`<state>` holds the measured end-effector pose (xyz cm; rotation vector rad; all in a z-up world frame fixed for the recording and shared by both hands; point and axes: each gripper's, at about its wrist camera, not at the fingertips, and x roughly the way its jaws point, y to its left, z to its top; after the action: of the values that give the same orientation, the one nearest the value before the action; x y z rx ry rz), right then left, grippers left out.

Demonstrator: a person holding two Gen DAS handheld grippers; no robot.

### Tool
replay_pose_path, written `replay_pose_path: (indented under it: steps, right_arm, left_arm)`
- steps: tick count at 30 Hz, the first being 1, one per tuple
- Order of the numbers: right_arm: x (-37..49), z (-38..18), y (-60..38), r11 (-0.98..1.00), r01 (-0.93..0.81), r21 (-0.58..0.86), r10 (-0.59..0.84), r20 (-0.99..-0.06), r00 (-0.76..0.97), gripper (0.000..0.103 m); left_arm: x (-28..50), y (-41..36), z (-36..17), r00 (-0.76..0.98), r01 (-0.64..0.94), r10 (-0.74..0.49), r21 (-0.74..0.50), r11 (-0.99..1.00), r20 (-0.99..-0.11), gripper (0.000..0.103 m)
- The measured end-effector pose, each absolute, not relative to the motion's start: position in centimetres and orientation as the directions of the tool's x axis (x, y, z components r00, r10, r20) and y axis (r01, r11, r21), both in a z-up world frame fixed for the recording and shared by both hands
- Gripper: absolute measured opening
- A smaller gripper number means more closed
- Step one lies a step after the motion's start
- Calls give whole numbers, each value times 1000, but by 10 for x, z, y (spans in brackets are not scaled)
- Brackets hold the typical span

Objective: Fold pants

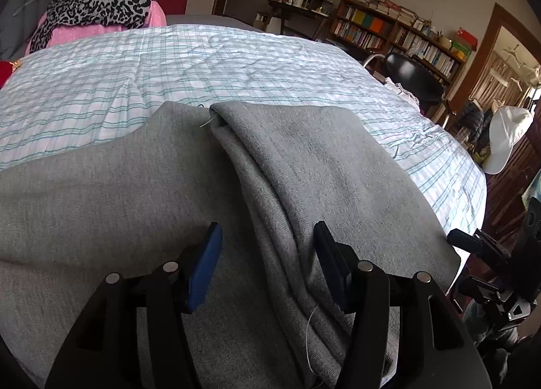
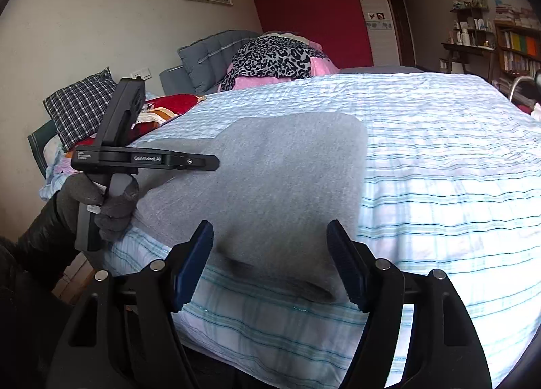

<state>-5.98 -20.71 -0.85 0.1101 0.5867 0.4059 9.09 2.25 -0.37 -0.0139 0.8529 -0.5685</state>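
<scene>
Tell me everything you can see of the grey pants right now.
The grey pants look like soft knit sweatpants, lying flat on the striped bedspread near its front edge, folded into layers with a thick fold ridge down the middle. Loose threads show. Both the left gripper and the right gripper are open above them.

plain heather grey pants point(image 1: 304, 165) fill the frame's centre, lying on a bedspread point(image 1: 236, 61) of white with thin teal and blue stripes. upper left, a black-and-grey leopard print cloth point(image 1: 101, 0) tops pink fabric point(image 1: 84, 32). the left gripper point(image 1: 267, 236) is black with blue pads point(image 1: 204, 274). navy checked pillow point(image 2: 81, 105) at left.
</scene>
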Motion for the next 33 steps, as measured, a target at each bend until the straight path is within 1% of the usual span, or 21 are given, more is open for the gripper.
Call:
replay_pose_path:
  steps: [3, 4, 5, 7, 11, 14, 18, 21, 23, 25, 30, 33]
  right_arm:
    - [-66, -22, -217, 937, -302, 177, 349, -550, 759, 71]
    - [-67, -26, -219, 943, -289, 167, 332, -561, 759, 71]
    - [-67, -29, -221, 949, -275, 156, 314, -568, 760, 71]
    - [-65, -34, -224, 959, -243, 144, 281, -578, 766, 71]
    - [-64, -41, -236, 958, -205, 203, 285, -562, 776, 71]
    - [-63, -44, -242, 964, -164, 208, 255, -566, 784, 71]
    - [-60, -50, -261, 956, -117, 270, 259, -580, 773, 71]
    - [-60, -55, -267, 951, -128, 281, 275, -584, 764, 71]
    - [-61, -50, -265, 959, -131, 251, 259, -592, 763, 71]
    - [-62, -45, -265, 957, -161, 241, 276, -595, 755, 71]
    - [-71, -17, -264, 938, -256, 232, 343, -530, 775, 71]
    - [-67, -6, -260, 915, -300, 269, 397, -482, 781, 71]
  left_arm:
    - [78, 23, 8, 567, 476, -451, -173, 862, -689, 58]
    - [75, 21, 11, 576, 483, -451, -161, 861, -682, 59]
    - [70, 20, 14, 580, 492, -454, -154, 857, -676, 62]
    - [62, 14, 18, 577, 515, -469, -148, 845, -669, 63]
    - [51, -4, 13, 550, 561, -482, -126, 818, -682, 64]
    - [51, -15, 1, 554, 556, -447, -87, 826, -702, 65]
    - [51, -15, -16, 555, 551, -422, -63, 832, -717, 66]
    - [49, -13, -22, 565, 566, -427, -45, 823, -706, 67]
    - [51, -9, -24, 553, 560, -435, -69, 826, -711, 69]
    - [56, -3, -24, 532, 552, -453, -112, 826, -715, 69]
    - [58, -3, -12, 531, 542, -450, -120, 832, -718, 68]
    - [60, -3, 1, 556, 534, -453, -118, 837, -697, 68]
